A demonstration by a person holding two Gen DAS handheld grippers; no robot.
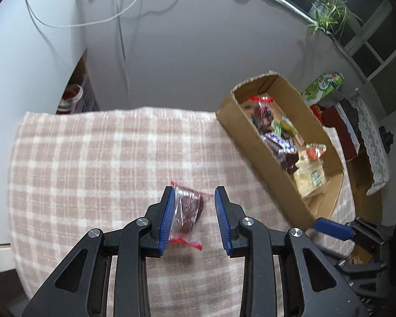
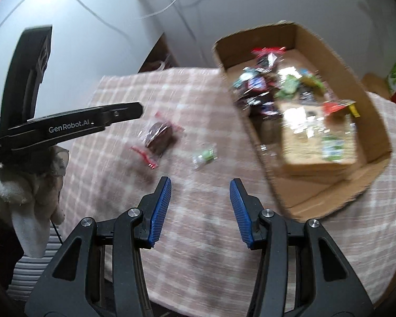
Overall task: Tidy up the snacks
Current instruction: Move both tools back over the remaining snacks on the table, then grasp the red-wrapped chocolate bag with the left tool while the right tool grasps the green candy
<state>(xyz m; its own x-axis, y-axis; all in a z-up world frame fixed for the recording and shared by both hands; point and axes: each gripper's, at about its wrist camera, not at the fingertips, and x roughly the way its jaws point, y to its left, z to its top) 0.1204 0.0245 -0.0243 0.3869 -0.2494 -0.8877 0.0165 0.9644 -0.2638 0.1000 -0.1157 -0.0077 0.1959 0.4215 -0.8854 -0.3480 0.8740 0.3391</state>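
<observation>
A clear packet with red seals holding a dark brown snack (image 1: 187,212) lies on the checked tablecloth (image 1: 92,163). My left gripper (image 1: 195,194) is open, its fingers on either side of the packet just above it. In the right wrist view the same packet (image 2: 158,137) lies left of a small green-and-clear wrapped snack (image 2: 205,155). My right gripper (image 2: 200,186) is open and empty, short of the small snack. A cardboard box (image 1: 253,142) with several snacks stands at the right; it also shows in the right wrist view (image 2: 367,105).
A green carton (image 1: 322,87) and a red box (image 1: 338,121) stand behind the cardboard box. The left gripper's body (image 2: 66,126) reaches in from the left. Cables hang on the wall behind. The table edge runs near the wall.
</observation>
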